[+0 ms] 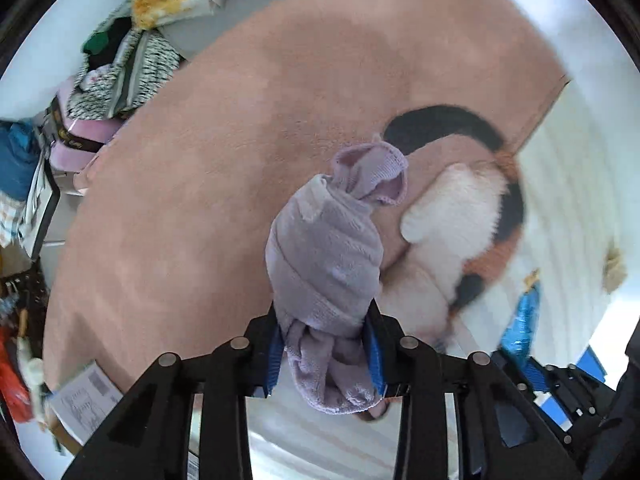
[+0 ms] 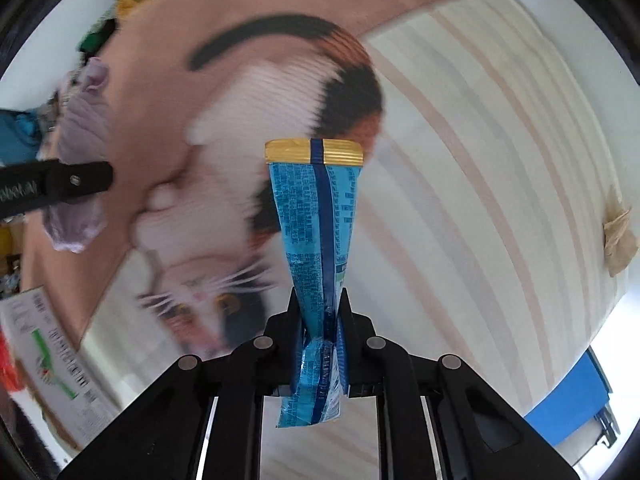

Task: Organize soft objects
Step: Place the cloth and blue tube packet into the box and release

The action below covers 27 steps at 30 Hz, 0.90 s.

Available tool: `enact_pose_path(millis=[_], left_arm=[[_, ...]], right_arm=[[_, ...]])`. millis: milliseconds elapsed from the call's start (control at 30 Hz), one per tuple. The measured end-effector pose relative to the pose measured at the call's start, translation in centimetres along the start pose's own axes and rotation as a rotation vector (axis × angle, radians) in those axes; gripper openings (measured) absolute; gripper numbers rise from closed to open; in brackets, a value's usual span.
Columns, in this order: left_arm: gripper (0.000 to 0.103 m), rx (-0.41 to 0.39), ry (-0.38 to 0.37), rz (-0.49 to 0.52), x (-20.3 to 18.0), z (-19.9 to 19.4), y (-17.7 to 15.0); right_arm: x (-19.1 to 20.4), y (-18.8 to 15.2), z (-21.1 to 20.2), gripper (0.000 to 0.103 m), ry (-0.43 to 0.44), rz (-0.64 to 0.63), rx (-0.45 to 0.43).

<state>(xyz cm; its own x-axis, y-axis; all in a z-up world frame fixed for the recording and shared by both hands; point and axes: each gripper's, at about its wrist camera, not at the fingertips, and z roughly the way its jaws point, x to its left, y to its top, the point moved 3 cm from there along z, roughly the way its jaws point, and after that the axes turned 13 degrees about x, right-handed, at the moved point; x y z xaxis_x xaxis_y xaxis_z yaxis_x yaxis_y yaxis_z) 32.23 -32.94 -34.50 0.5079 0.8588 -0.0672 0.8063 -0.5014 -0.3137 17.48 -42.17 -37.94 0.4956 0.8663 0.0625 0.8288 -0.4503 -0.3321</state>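
My left gripper (image 1: pixel 325 334) is shut on a rolled lilac fleece sock bundle (image 1: pixel 326 256) and holds it in the air above a pink blanket (image 1: pixel 224 128) with a cat picture (image 1: pixel 460 216). The same bundle (image 2: pixel 82 128) and the left gripper's finger (image 2: pixel 76 184) show at the left of the right wrist view. My right gripper (image 2: pixel 320 312) is shut on a blue snack wrapper (image 2: pixel 316 216) with a gold end, held upright over the cat picture (image 2: pixel 248 184). The wrapper also shows in the left wrist view (image 1: pixel 520 320).
A striped white sheet (image 2: pixel 480 184) lies under the blanket. A pile of clothes and boxes (image 1: pixel 116 68) sits at the far left. A printed paper leaflet (image 2: pixel 52 344) lies at the near left. A beige scrap (image 2: pixel 618 236) lies on the sheet at right. A blue box (image 2: pixel 568 404) stands at the lower right.
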Motion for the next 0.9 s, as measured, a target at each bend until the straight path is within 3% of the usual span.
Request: enact_pose_path(millis=[133,233,400,533,700,900], left_arm=[[0.031,-0.12,-0.111,-0.041,2.3,-4.4,-6.9],[0.031,-0.195,-0.186,-0.097,5.6,-6.6,-12.7],[0.031,-0.279,-0.259,-0.263,14.3,-8.5,-23.0],[0.031,-0.29,-0.247,-0.388,21.9,-7.7,-30.1],[0.031,-0.256,-0.203,-0.551,31.3,-4.9,-37.4],[0.031,-0.19,-0.186,-0.687,38.3,0.1,-42.4]], right_arm=[[3.2,-3.9,-3.4,0.015,0.043,-0.085,-0.058],[7.9,-6.6,-6.1,0.014,0.068,-0.175,-0.089],[15.4,-12.4,-8.8,0.014,0.076,-0.333,-0.12],[21.5,-16.7,-10.1,0.014,0.08,-0.456,-0.135],[31.7,-21.1,-8.9,0.014,0.041,-0.594,-0.136],[41.1,-22.8,-4.3,0.014,-0.087,-0.699,-0.128]])
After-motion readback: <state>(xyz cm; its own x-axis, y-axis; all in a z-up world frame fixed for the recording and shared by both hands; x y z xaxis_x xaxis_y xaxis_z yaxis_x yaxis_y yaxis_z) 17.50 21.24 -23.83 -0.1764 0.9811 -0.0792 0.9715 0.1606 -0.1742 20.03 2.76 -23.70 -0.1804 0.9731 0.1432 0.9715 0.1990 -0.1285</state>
